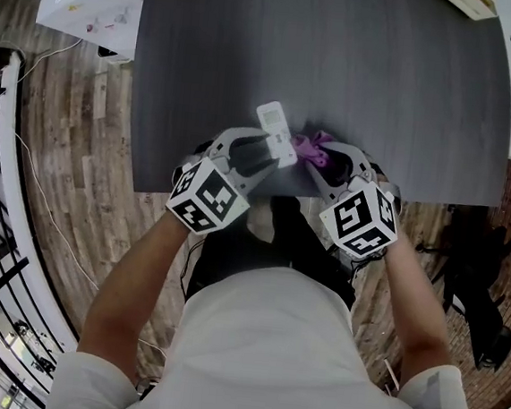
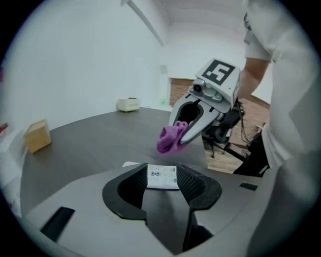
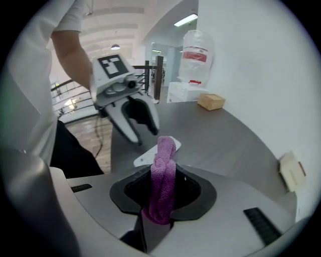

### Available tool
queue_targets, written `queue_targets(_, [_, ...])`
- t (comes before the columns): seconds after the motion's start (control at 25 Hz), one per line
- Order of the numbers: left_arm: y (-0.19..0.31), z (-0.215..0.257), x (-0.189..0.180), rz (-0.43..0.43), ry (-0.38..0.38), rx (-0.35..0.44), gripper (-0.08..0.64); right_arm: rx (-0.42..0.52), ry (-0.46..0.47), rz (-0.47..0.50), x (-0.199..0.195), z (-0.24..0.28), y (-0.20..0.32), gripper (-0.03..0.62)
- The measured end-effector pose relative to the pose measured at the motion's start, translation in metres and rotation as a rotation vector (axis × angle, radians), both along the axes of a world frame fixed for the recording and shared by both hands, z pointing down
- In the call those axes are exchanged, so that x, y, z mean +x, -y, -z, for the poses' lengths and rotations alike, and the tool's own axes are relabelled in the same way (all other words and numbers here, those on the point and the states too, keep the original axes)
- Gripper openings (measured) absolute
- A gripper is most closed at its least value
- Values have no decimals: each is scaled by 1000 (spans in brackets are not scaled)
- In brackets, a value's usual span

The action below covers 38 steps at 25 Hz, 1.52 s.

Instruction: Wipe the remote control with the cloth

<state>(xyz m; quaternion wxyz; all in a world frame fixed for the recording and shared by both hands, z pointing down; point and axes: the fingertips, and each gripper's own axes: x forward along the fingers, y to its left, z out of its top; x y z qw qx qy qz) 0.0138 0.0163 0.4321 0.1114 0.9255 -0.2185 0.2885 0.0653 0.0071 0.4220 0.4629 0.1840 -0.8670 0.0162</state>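
Head view: both tongs sit at frame centre, over the lower edge of the dark desk (image 1: 340,72).

Left tongs (image 2: 161,186): jaws part-way apart and pinching the white remote (image 1: 274,131) across its width. In the left gripper view the button face lies between the ribbed pads, which press on both long edges. In the head view the remote's free end points toward the upper left of the frame and it looks raised off the desk.

Right tongs (image 3: 163,188): jaws pressed onto a bunched purple cloth (image 3: 164,170), which stands up out of the gap and hangs a little below it.

In the head view the cloth is just right of the remote. From the right gripper view its tip overlaps the remote's end; I cannot tell whether they touch.

A cardboard box (image 2: 37,135) sits at the left of the left gripper view, well apart.
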Motion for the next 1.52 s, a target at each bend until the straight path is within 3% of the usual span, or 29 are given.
queue_targets(0.12, [-19,-21,4,194,74,-20,216,142,-29,14,-14,5,21,101])
queue_targets(0.24, [-28,-50,13,301,176,-75,277,244,-71,117,-38,2,29,101])
queue_targets(0.36, [-25,-61,15,314,239,-74,296,299,-110,229,-60,-10,29,101])
queue_targets(0.52, [-19,-61,18,279,248,-70,298,273,-176,351,-66,-34,17,101])
queue_targets(0.72, [-17,-65,15,298,186,-115,298,203,-199,413,-59,-37,-1,101])
queue_targets(0.88, [-19,-65,14,274,156,-112,298,158,-174,347,-54,-38,-3,101])
queue_targets(0.96, [-21,-61,13,265,66,-174,296,107,-119,263,-50,-40,3,101])
queue_targets(1.08, [-18,-43,3,282,-130,-289,295,-23,2,88,-37,-43,16,101])
queue_targets(1.16, [-13,-34,-5,219,-137,-244,295,-100,79,3,-30,-42,21,101])
queue_targets(1.2, [-11,-33,-10,152,-83,-177,295,-114,95,-9,-30,-42,21,101])
queue_targets(1.36, [3,-52,-33,-212,312,137,295,-81,71,34,-32,-42,20,101])
queue_targets(1.44, [15,-58,-34,-363,424,218,296,-78,78,37,-31,-42,19,101])
queue_targets(1.52, [29,-56,-29,-477,479,267,304,-71,83,44,-30,-41,18,101])
